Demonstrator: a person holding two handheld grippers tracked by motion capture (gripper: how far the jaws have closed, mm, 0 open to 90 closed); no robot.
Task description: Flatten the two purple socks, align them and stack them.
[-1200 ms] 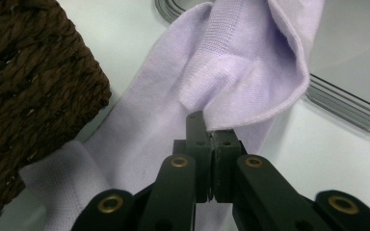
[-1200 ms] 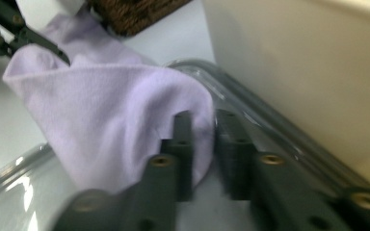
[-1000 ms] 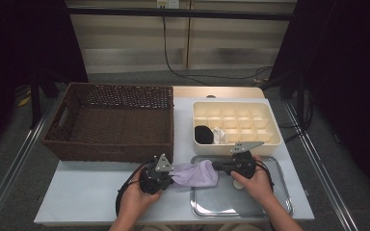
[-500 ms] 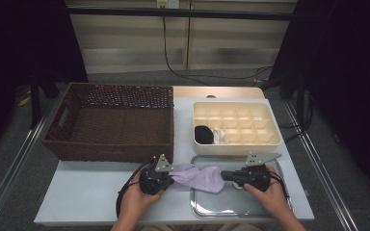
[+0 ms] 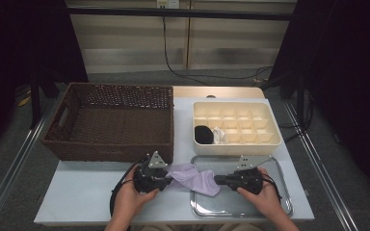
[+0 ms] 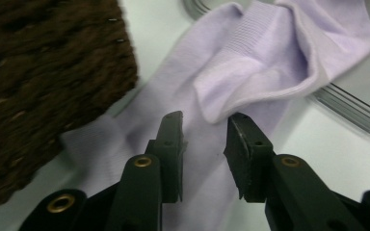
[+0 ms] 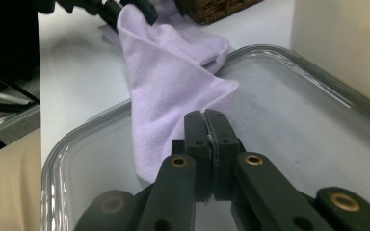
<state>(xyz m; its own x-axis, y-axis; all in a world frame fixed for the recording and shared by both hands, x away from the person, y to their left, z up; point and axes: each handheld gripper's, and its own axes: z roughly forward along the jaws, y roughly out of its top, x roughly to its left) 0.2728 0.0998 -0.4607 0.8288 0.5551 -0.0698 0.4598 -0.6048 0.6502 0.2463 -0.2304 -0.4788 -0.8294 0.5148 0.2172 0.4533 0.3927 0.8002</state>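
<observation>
White tabletop [image 5: 82, 197] against a dim background w/ cables; person's hands enter from the bottom edge.

Right gripper [image 7: 205, 118]: jaws pressed together, pinching an edge of the lilac sock [image 7: 168, 72]. Gripper sits over the metal tray [image 7: 318, 120], approx. at its left part in the high view, where it reads as right gripper [image 5: 218, 180]. Sock drapes from the pinch point across the tray rim and onto the table toward the other gripper.

Left gripper [image 6: 203, 132]: jaws apart, a gap between them, w/ a folded edge of the sock [image 6: 250, 72] lying just ahead of the tips; not clamped on the fabric as far as can be seen. In the high view the left gripper [image 5: 166, 176] is at the sock's [image 5: 192, 175] left end, just in front of the wicker basket [image 5: 111, 120].

Surroundings: tray [image 5: 274, 211] at front right of table. Behind it, touching or nearly so, a cream divider box [image 5: 270, 139]; front-left compartments hold a black item [image 5: 203, 134] and a white item [image 5: 218, 135], prob. socks but too small to tell. Basket occupies rear left, beside the box.
</observation>
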